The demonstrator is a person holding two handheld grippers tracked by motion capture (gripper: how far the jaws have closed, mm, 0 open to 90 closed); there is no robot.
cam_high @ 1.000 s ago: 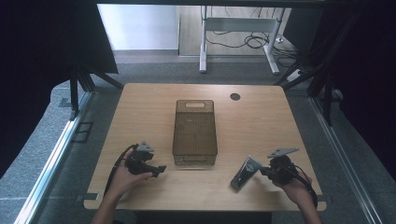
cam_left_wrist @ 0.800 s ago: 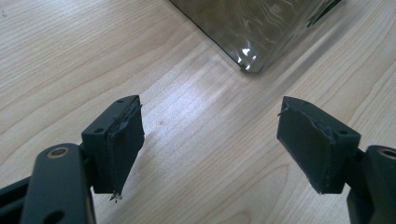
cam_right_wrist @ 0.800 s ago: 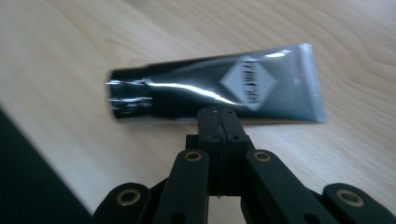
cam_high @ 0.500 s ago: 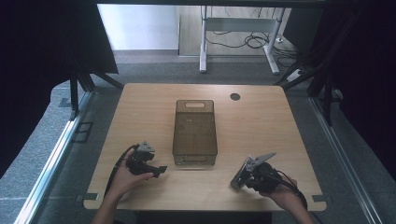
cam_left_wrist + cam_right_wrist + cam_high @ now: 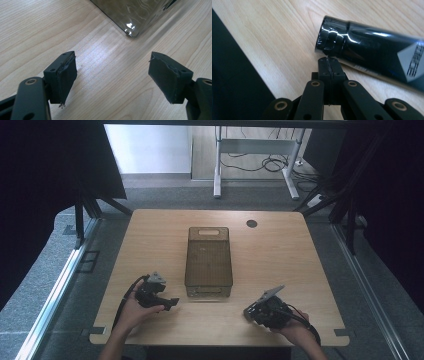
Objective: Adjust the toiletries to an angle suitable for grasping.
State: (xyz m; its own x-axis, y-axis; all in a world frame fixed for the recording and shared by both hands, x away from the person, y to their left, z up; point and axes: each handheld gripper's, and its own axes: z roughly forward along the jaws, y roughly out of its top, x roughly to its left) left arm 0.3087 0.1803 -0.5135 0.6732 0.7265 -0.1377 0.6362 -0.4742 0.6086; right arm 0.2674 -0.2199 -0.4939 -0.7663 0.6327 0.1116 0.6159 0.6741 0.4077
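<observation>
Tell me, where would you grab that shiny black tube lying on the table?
Probably around the wide body of the black tube, just behind its cap, coming from above with one jaw on each long side. It lies flat on the table, and the right gripper, jaws shut at its cap end, would have to open first.

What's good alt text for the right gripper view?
The right gripper, jaws shut with nothing between them, points its tips at the capped end of a glossy black bottle lying on its side on the light wooden table. A grey diamond label marks the bottle, and the table edge drops to dark floor at the left.
</observation>
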